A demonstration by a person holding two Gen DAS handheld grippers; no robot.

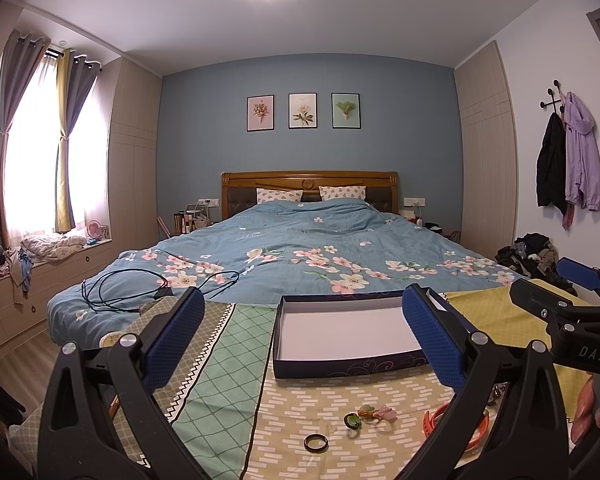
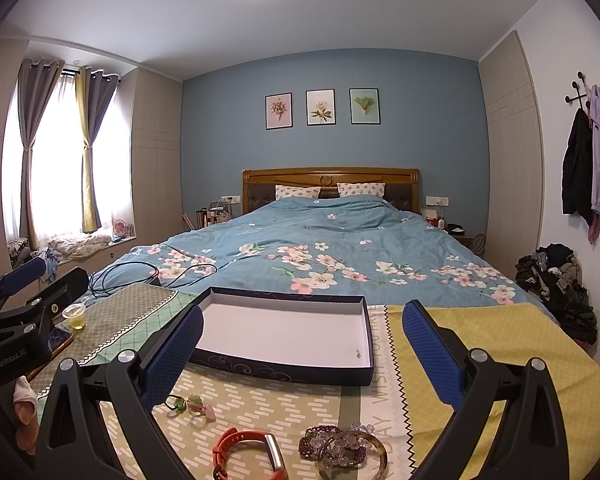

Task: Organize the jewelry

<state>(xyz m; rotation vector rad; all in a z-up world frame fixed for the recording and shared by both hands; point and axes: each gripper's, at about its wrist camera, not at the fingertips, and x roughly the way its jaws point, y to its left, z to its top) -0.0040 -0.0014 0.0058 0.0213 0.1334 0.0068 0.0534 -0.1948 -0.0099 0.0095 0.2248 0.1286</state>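
Observation:
A dark blue open box (image 1: pixel 340 364) with a white inside lies on the patterned cloth; it also shows in the right wrist view (image 2: pixel 284 372). Near the front lie a dark ring (image 1: pixel 316 442), a green and pink hair clip (image 1: pixel 370 414) (image 2: pixel 192 403), an orange band (image 1: pixel 434 420) (image 2: pixel 240 454), and a purple bead bracelet with a bangle (image 2: pixel 340 448). My left gripper (image 1: pixel 300 332) is open and empty, above the jewelry. My right gripper (image 2: pixel 300 340) is open and empty, in front of the box.
The cloth (image 2: pixel 260 400) covers a table at the foot of a bed (image 2: pixel 320 248). A small cup (image 2: pixel 74 316) and a phone (image 2: pixel 58 338) sit at the left. Black cables (image 1: pixel 132 292) lie on the quilt. Clothes (image 2: pixel 556 280) are piled at the right.

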